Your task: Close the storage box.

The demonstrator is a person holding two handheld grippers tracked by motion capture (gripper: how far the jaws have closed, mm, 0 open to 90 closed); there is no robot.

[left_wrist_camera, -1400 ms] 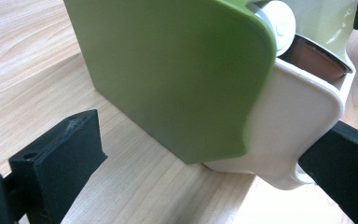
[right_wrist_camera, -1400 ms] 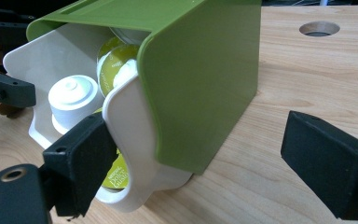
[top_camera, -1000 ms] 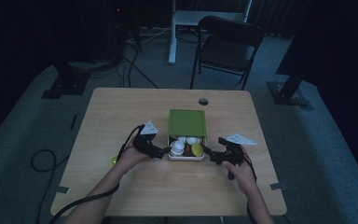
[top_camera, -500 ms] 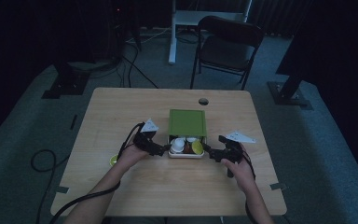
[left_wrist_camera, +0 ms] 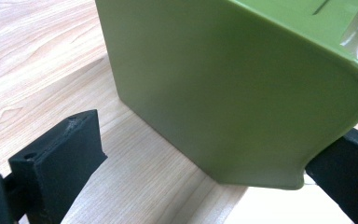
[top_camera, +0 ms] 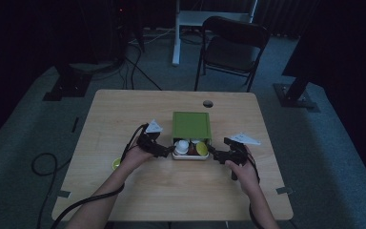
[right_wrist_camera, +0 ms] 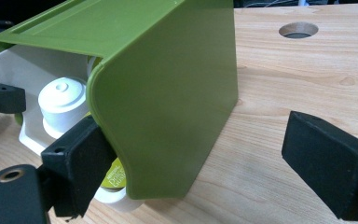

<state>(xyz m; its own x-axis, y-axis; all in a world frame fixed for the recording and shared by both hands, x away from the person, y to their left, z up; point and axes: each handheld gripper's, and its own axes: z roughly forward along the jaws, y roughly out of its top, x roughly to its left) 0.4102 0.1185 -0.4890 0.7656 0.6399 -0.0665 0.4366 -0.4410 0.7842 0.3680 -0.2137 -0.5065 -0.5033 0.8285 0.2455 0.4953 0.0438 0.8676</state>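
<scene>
High view: green box (top_camera: 191, 125) sits mid-table, just on the near side of the round cable hole (top_camera: 208, 103). Its white drawer tray (top_camera: 189, 155) is pulled out toward the person, carrying a white capsule (top_camera: 181, 146) and a yellow-green one (top_camera: 201, 149). Left gripper (top_camera: 164, 151) is at the tray's left corner, right gripper (top_camera: 214, 153) at its right corner. A small green disc (top_camera: 116, 163) lies left of the box, by the left wrist.

Left gripper view: box side wall (left_wrist_camera: 223, 84) close up, smooth moulded plastic with a rounded front corner. Jaws apart, one clear on bare wood (left_wrist_camera: 37, 70), the other at the wall's lower front corner; contact can't be judged.

Right gripper view: jaws spread wide, nothing clamped. Near jaw lies against the box's front corner (right_wrist_camera: 116, 154) where the tray (right_wrist_camera: 18, 74) emerges; far jaw is well clear on the table. White capsule (right_wrist_camera: 61, 100) stands upright inside.

Judgement: thin rigid shell, light, glossy and likely slippery on flat faces. Capsules loose, so keep it level. Best hold is the tray's front lip or the box's side edges, both sides at once.
</scene>
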